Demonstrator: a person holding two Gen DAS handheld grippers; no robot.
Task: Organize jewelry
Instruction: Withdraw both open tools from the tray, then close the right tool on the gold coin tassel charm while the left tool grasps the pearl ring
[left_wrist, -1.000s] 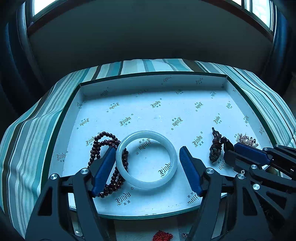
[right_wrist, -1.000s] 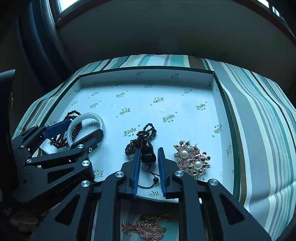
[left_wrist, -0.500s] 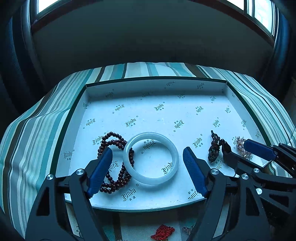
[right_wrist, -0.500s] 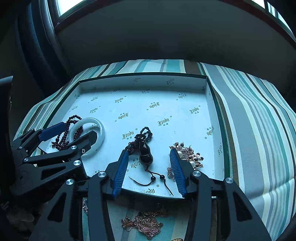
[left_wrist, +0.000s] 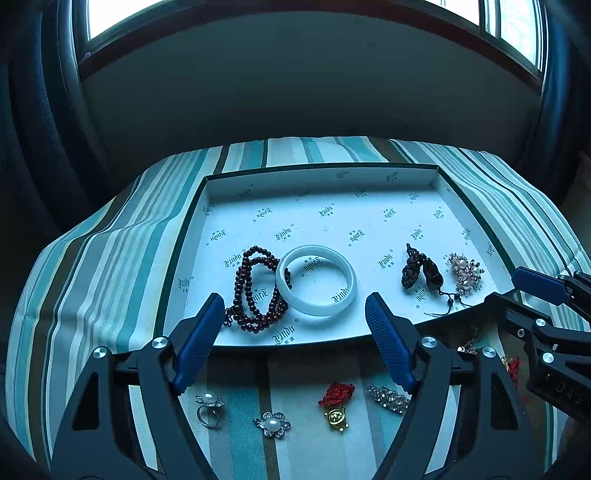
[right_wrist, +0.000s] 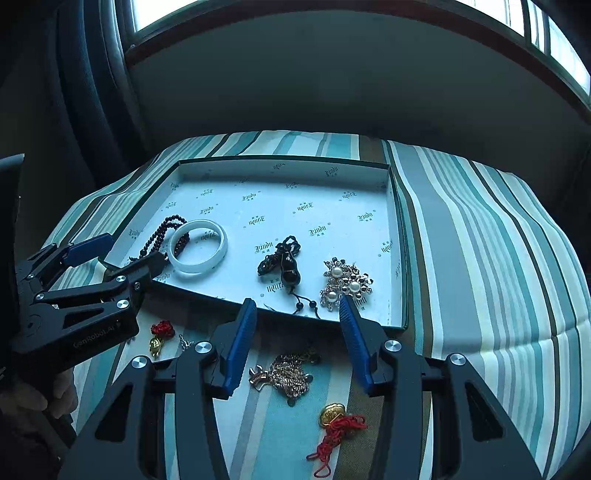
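Both grippers, left gripper (left_wrist: 295, 328) and right gripper (right_wrist: 299, 332), hang released and tilted downward over the tray's (left_wrist: 332, 177) near edge.

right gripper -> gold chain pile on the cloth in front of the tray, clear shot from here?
Probably yes. The right gripper hangs open and empty, and the gold chain pile lies on the striped cloth right between and below its jaws, outside the tray. Nothing covers it; the left gripper sits well off to the side.
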